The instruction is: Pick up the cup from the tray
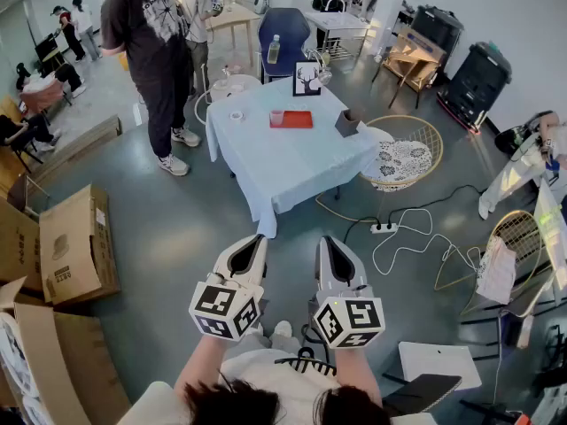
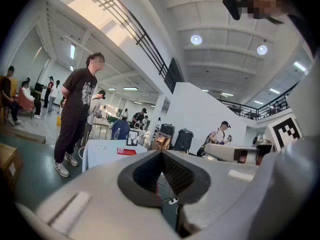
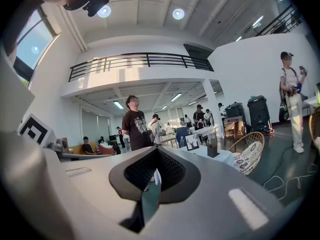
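Observation:
A small pink cup (image 1: 277,118) stands on the left end of a red tray (image 1: 299,120), on a table with a white cloth (image 1: 283,162), far ahead of me. Both grippers are held close to my body, well short of the table. The left gripper (image 1: 258,240) and the right gripper (image 1: 325,241) point toward the table, jaws closed together with nothing between them. In the left gripper view the red tray (image 2: 126,151) shows small beyond the closed jaws. In the right gripper view, only the table's corner (image 3: 222,157) shows.
A person in a black T-shirt (image 1: 151,34) stands left of the table. On it are a framed deer picture (image 1: 307,78), a bottle (image 1: 274,50) and a dark box (image 1: 346,123). Cardboard boxes (image 1: 75,246) lie left; a wicker chair (image 1: 403,153) and a power strip (image 1: 384,228) with cables lie right.

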A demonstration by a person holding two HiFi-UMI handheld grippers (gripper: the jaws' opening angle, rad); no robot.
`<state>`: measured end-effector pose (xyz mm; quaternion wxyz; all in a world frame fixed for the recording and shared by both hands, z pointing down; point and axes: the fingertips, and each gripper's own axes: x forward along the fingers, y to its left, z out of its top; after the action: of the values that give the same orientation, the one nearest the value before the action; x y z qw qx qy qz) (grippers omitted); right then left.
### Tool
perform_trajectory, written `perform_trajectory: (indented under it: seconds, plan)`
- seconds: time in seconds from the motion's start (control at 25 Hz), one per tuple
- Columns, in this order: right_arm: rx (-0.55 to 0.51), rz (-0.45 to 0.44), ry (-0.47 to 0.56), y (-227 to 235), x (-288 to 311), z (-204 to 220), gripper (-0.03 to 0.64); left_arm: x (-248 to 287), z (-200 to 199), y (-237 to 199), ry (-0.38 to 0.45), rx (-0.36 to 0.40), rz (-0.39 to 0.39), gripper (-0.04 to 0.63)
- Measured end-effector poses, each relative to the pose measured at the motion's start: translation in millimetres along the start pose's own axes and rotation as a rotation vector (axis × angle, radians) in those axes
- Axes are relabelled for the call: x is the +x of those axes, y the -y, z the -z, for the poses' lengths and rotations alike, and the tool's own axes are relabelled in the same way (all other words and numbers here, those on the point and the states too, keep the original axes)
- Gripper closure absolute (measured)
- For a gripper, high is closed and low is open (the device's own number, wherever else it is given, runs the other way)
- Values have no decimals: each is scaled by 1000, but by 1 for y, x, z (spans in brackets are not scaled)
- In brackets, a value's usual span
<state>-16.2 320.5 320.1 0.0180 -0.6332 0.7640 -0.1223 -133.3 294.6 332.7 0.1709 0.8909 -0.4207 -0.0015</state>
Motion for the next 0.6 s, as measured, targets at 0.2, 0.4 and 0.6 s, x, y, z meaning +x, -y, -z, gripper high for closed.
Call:
perform_trajectory:
  seconds: [0.2,0.4,0.6]
  plan:
    - [-1,2,-4,1,0,2,592,-1,-1,4,5,18,8,595]
    - [-13,-2,-1,-1,-2,1,592,-3,0,7,3,25,9,595]
    - [-22,-5,-6,-3,-4,3,592,-5,0,9,7,10,14,595]
